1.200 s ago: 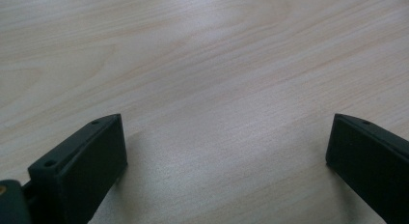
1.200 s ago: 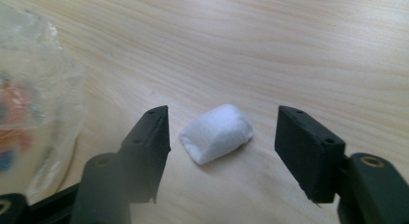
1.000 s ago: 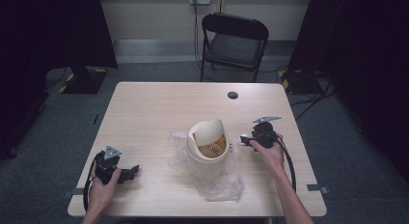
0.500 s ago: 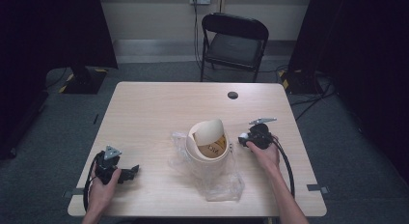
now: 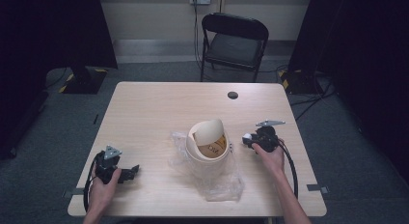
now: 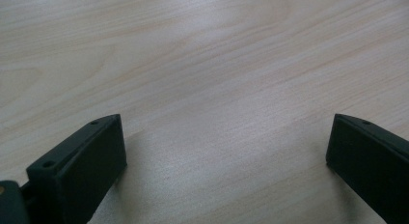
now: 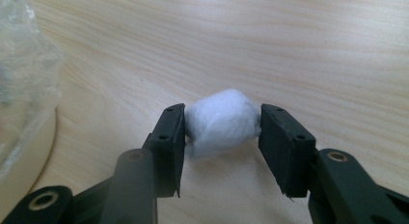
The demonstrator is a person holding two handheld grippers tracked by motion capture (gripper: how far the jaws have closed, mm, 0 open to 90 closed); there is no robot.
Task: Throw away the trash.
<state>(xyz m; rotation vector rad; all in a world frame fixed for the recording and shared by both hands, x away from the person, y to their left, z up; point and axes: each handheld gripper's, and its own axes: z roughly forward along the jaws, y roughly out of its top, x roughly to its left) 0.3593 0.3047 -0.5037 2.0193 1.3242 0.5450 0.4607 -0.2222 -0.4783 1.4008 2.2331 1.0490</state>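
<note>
Right gripper [image 5: 247, 138], in the high view, sits near the counter's [image 5: 144, 108] right edge beside a tan paper cup [image 5: 207, 144] on a clear plastic bag [image 5: 217, 180]; the cup's print is unreadable. Left gripper [image 5: 136, 169] rests near the front-left corner.

Left gripper view: jaws spread wide over bare wood.

Right gripper view: jaws have just been closing and now pinch a white cotton ball [image 7: 222, 121]. The pickup looks done; lifting and placing remain.

We hold the left gripper [image 5: 131, 171] near the table's [image 5: 144, 108] front left corner, jaws spread wide (hand low behind it). Our right gripper [image 7: 222, 125], toward the right edge, has just been closing, jaws pressing a white wad.
</note>
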